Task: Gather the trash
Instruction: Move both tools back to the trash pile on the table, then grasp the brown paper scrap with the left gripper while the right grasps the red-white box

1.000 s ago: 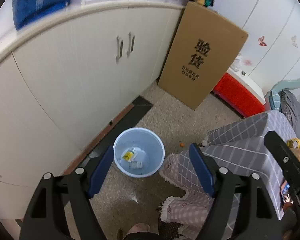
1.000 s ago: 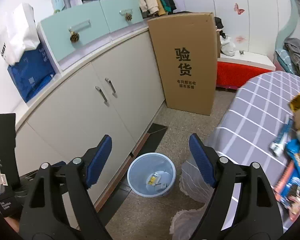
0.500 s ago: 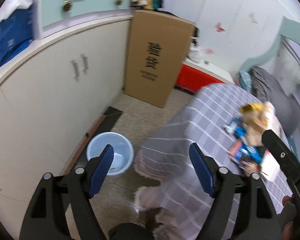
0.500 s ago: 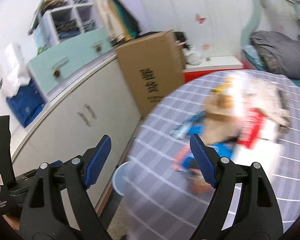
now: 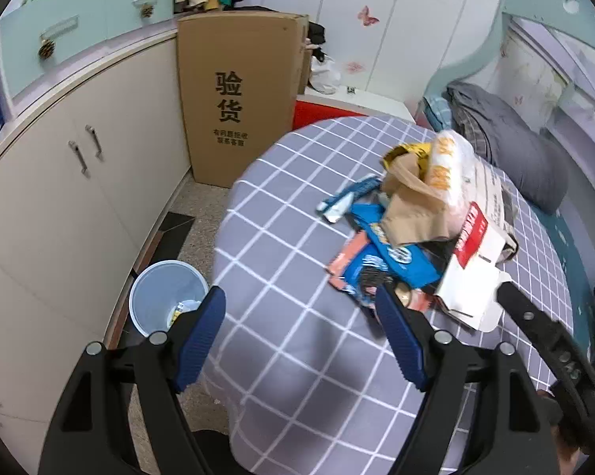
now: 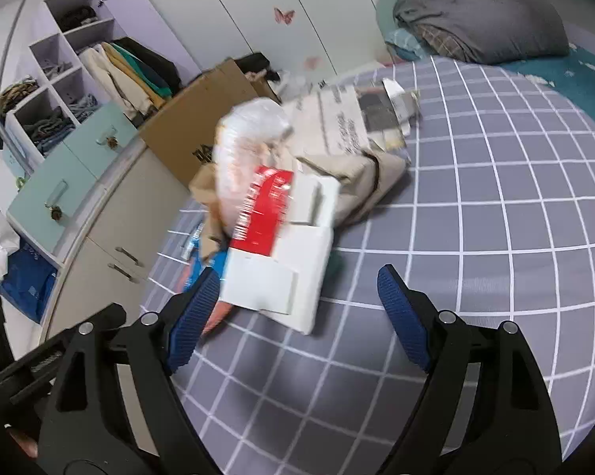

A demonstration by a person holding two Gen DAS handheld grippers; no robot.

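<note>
A pile of trash (image 5: 412,221) lies on a round table with a grey checked cloth (image 5: 297,245): blue snack wrappers (image 5: 392,253), a brown paper bag (image 5: 408,206), a white plastic bag (image 5: 447,162) and a red-and-white carton (image 5: 471,261). The carton (image 6: 281,245) fills the middle of the right wrist view. A light blue bin (image 5: 164,297) with some scraps stands on the floor left of the table. My left gripper (image 5: 299,328) is open and empty over the table's near left part. My right gripper (image 6: 297,308) is open and empty just before the carton.
White cabinets (image 5: 59,198) run along the left. A tall cardboard box (image 5: 234,99) leans behind the table. A bed with grey bedding (image 5: 511,146) lies at the right. Open shelves with clothes (image 6: 59,91) stand at the back left.
Both grippers have swung right and up, from over the bin and floor to over the table and the trash pile. Both stay open and empty.
</note>
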